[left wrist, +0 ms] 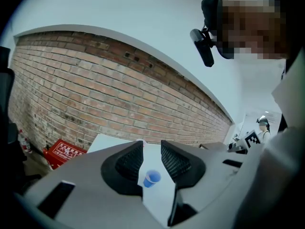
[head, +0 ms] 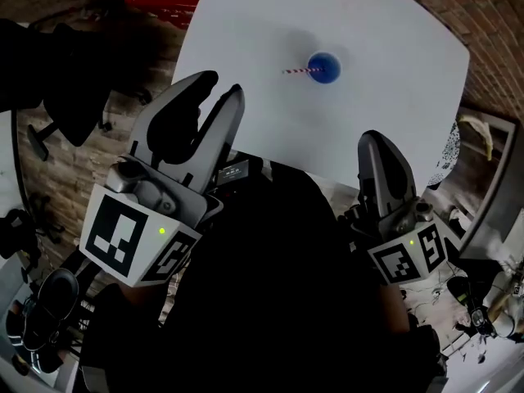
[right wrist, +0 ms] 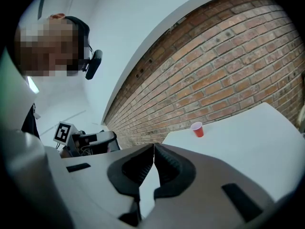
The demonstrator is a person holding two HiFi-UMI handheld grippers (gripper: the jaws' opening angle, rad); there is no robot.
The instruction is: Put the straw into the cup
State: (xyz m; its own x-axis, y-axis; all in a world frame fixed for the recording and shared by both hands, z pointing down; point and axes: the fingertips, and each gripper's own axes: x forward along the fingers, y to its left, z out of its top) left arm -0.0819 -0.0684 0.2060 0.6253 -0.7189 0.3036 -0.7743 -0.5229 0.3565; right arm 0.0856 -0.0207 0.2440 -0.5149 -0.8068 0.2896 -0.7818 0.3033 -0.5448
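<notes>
**Straw [head: 301,71] pokes out of the blue cup**

The stripy straw sticks out to the left of the blue cup [head: 326,67] on the white table [head: 393,105], in the upper middle of the head view. The left claw [head: 219,84] is released and holds nothing. The right claw [head: 372,140] is clenched, tips touching, empty.
</notes>
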